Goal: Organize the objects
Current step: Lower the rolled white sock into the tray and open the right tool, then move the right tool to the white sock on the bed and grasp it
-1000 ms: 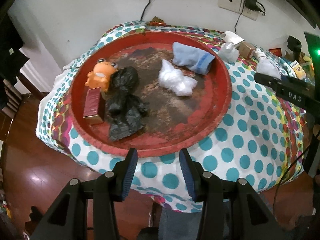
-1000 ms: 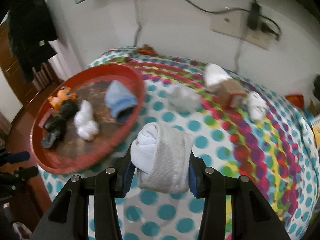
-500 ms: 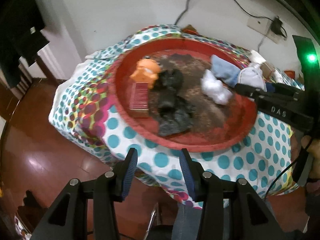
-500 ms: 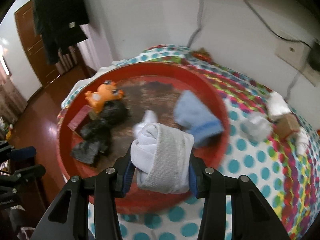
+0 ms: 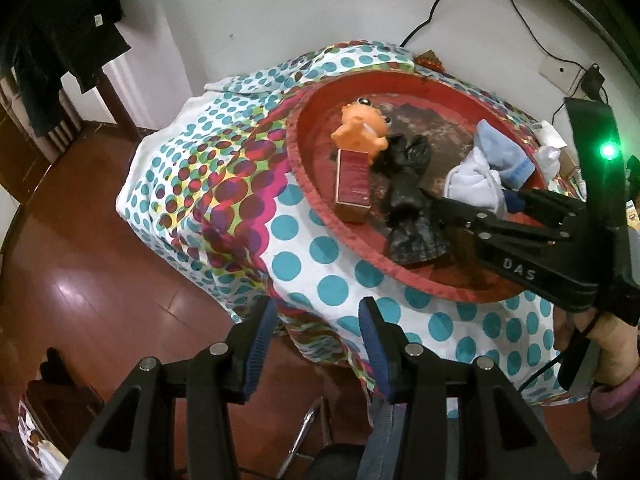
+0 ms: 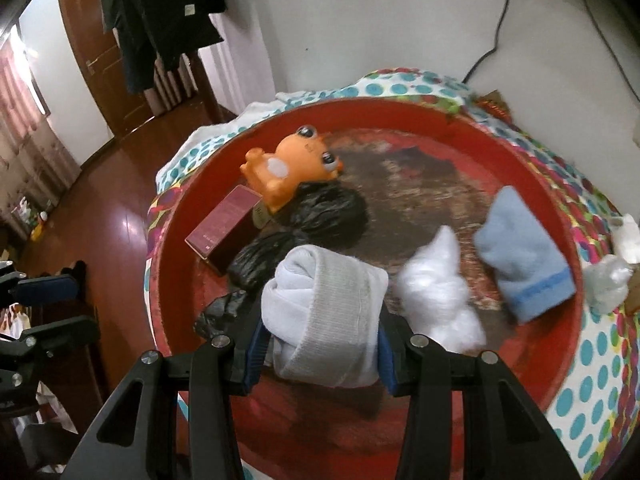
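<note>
A round red tray (image 6: 400,112) (image 5: 304,184) lies on the dotted tablecloth (image 5: 224,184). In it are an orange toy (image 6: 288,168) (image 5: 360,128), a dark red box (image 6: 224,232) (image 5: 352,176), a black bag (image 6: 320,212) (image 5: 408,200), a white plastic wad (image 6: 436,292) and a light blue sock (image 6: 520,264) (image 5: 504,152). My right gripper (image 6: 320,344) is shut on a rolled white sock (image 6: 324,316) (image 5: 476,180) and hangs over the tray's near side. My left gripper (image 5: 316,340) is open and holds nothing, off the table's near edge above the floor.
Small white items (image 6: 608,280) and a box lie on the cloth right of the tray. A wall with a socket (image 5: 560,72) and cables stands behind the table. Wooden floor (image 5: 80,272) lies to the left, with dark clothes (image 6: 160,12) hanging by a door.
My right gripper carried the white sock leftward from over the cloth to above the tray. My left gripper drew back to the left, off the table edge.
</note>
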Available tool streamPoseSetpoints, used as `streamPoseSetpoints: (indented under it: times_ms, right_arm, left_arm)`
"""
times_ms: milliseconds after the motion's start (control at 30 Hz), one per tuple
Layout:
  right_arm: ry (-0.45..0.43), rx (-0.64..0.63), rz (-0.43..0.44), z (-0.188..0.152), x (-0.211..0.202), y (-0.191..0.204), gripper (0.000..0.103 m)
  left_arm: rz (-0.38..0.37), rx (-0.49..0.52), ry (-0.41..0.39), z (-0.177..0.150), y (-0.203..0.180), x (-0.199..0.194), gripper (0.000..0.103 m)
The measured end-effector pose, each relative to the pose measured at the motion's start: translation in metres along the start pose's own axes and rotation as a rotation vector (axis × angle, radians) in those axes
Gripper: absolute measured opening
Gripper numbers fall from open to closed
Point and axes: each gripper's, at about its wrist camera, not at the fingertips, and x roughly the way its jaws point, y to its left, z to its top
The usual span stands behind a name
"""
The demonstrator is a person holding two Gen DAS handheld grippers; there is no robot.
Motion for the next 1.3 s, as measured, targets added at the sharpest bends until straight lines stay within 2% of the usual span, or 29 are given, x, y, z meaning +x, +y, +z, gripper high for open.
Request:
streamPoseSetpoints:
  times_ms: [300,367,467,733,867,1000,1300]
  right_arm:
    - [0.024,-0.001,0.004,-0.001,0.014,0.001,0.047]
    - [0.019,0.002,0.008,-0.003,0.013,0.000,0.055]
    - [-0.010,0.012,0.019,-0.004,0.003,-0.002,0.066]
    - [-0.092,0.054,0.029,-0.011,-0.045,-0.025,0.068]
    - [-0.129,0.106,-0.010,-0.024,-0.070,-0.057,0.068]
    - [-0.150,0.190,-0.079,-0.044,-0.089,-0.105,0.068]
    - [-0.133,0.403,-0.327,-0.108,-0.123,-0.242,0.068]
  left_arm:
    - [-0.004,0.017,0.026,-0.001,-0.004,0.008,0.044]
    - [0.000,0.025,0.031,-0.002,-0.006,0.010,0.044]
    - [0.000,0.030,0.036,-0.002,-0.008,0.011,0.044]
    - [-0.004,0.054,0.029,0.002,-0.024,0.008,0.044]
    - [-0.012,0.088,0.027,0.007,-0.042,0.007,0.044]
    - [-0.030,0.137,0.020,0.011,-0.067,0.007,0.044]
    - [-0.106,0.278,0.011,0.018,-0.140,0.006,0.044]
